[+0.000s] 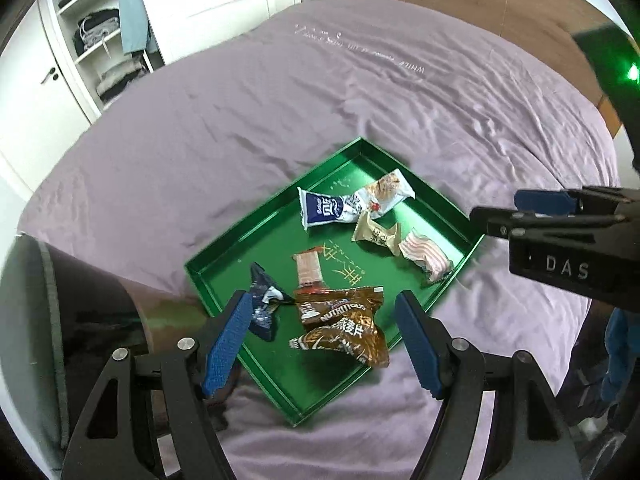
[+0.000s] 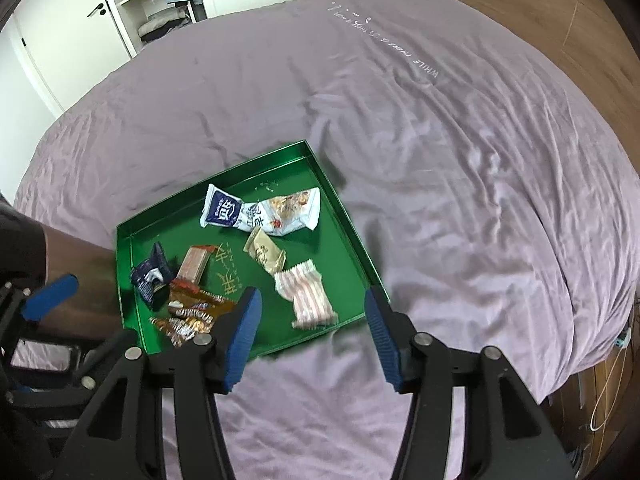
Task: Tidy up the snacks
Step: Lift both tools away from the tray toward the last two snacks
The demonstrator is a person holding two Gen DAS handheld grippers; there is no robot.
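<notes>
Brown "NUTRITIOUS" packet (image 1: 340, 326), green tray (image 1: 224, 256), "DAS" right gripper (image 1: 496, 216)

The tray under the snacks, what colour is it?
Shiny green tray, clearest in the right wrist view.

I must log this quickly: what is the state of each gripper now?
Left gripper: open, holding nothing, above the green tray.
Right gripper: open, holding nothing.

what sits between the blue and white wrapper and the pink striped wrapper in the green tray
A small beige wrapped candy lies between the blue and white wrapper and the pink striped wrapper in the green tray, clearest in the right wrist view.
</notes>
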